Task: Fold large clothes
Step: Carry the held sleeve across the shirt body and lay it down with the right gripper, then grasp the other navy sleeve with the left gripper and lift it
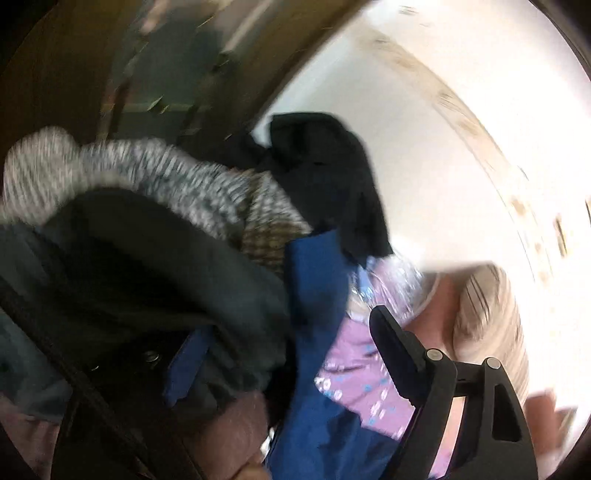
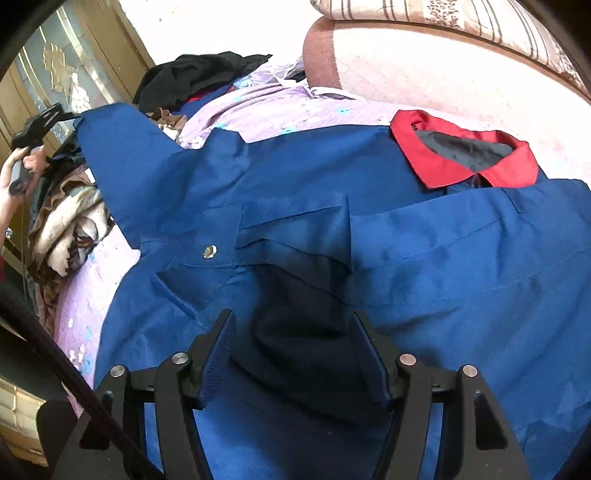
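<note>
A large blue jacket (image 2: 369, 229) with a red collar (image 2: 461, 155) lies spread on a lilac flowered bedsheet (image 2: 266, 110). My right gripper (image 2: 295, 339) is open, its fingers (image 2: 221, 354) straddling a dark fold of the jacket front. In the blurred left wrist view only one finger (image 1: 399, 354) of my left gripper shows, beside the blue jacket's sleeve (image 1: 317, 295); dark clothes cover the other side. The left gripper also shows in the right wrist view (image 2: 40, 122), held in a hand at the sleeve's far end.
A pile of clothes lies along the bed's left side: black garment (image 2: 199, 77), brown patterned fabric (image 2: 70, 225), grey striped knit (image 1: 147, 173). A striped pillow (image 2: 443, 18) lies at the head. A wooden door (image 2: 62, 74) stands behind.
</note>
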A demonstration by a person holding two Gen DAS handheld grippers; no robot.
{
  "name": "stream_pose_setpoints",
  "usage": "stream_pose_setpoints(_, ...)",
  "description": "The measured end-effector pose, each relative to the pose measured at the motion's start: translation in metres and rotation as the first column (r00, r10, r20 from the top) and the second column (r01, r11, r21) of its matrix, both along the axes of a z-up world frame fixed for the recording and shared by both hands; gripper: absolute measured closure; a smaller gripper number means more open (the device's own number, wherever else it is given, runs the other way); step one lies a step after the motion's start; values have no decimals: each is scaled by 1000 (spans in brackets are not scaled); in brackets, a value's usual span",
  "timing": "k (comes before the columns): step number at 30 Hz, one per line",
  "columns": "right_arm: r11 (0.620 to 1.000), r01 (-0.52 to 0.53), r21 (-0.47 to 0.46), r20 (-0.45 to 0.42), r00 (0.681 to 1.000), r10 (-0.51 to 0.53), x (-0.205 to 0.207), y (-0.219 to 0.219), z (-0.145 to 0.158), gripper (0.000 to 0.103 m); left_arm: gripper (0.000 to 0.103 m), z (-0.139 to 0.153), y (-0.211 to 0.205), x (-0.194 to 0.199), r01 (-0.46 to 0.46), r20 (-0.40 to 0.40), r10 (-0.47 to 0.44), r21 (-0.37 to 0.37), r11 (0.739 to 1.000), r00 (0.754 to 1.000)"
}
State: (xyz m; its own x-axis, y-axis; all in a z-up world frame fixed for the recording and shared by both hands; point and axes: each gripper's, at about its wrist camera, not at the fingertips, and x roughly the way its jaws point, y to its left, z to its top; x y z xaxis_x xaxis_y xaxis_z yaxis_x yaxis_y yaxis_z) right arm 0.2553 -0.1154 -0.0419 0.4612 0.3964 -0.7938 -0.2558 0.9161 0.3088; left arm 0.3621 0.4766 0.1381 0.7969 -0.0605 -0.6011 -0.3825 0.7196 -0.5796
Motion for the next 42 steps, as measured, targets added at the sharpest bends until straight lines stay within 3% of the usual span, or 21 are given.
stream_pose_setpoints(3,1000,-3,-7,20,1000,3,-2,-1,3,34,19,19,-8,-10,82,45,-84,38,996,995)
stream_pose_setpoints(5,1000,-5,0,20,1000,5,-3,0,2,34,19,17,-9,-8,111,34,-112,46,993,993)
stream_pose_setpoints(6,1000,-3,2,19,1000,3,-3,-1,1,34,19,13,-10,-8,118,24,-119,36,992,993)
stream_pose_setpoints(7,1000,-2,3,16,1000,2,-3,0,-1,34,23,8,-10,-10,141,31,-140,-20,990,990)
stream_pose_setpoints(9,1000,-2,3,10,1000,2,-5,0,-4,34,24,11,-18,-24,176,78,-171,-67,982,982)
stream_pose_setpoints(11,1000,-2,-3,11,1000,2,-8,1,-7,34,24,22,-35,-40,231,119,-228,-9,973,966)
stream_pose_setpoints(13,1000,-10,-6,5,1000,10,-9,1,-9,34,24,19,-46,-43,274,123,-271,-7,962,955)
stream_pose_setpoints(15,1000,-12,-11,3,1000,12,-8,2,-11,34,25,6,-54,-33,290,67,-291,30,957,954)
stream_pose_setpoints(17,1000,-13,-12,-2,1000,13,-7,4,-13,34,26,-13,-52,-23,292,34,-291,-45,955,956)
stream_pose_setpoints(18,1000,-12,-13,0,1000,12,-8,4,-13,34,31,-23,-54,-18,302,26,-301,-60,952,953)
stream_pose_setpoints(20,1000,-16,-3,-2,1000,16,-8,3,-15,34,32,-32,-58,-11,283,-10,-283,-14,959,959)
stream_pose_setpoints(21,1000,-15,-3,-3,1000,15,-7,3,-16,34,33,-40,-56,-3,289,-12,-289,-33,957,957)
stream_pose_setpoints(25,1000,-21,-13,-5,1000,21,-6,5,-19,34,45,-61,-57,16,267,-55,-268,-33,963,962)
stream_pose_setpoints(29,1000,-17,-7,-8,1000,17,-4,6,-19,34,53,-72,-65,35,245,-105,-240,39,969,965)
stream_pose_setpoints(31,1000,-16,-3,-7,1000,16,-5,6,-19,34,102,-76,-68,38,279,-80,-278,-1,960,957)
stream_pose_setpoints(32,1000,-15,0,-8,1000,15,-5,6,-19,34,101,-75,-71,38,302,-53,-303,-22,953,951)
stream_pose_setpoints(35,1000,-13,14,-8,1000,13,-5,4,-17,34,101,-61,-89,36,333,-20,-332,67,941,943)
stream_pose_setpoints(38,999,2,43,-11,1000,-2,-3,-4,-13,34,102,-49,-99,34,343,11,-346,105,934,938)
stream_pose_setpoints(42,999,30,41,-5,1000,-30,-2,-14,-9,36,102,-27,-110,29,354,73,-362,105,929,929)
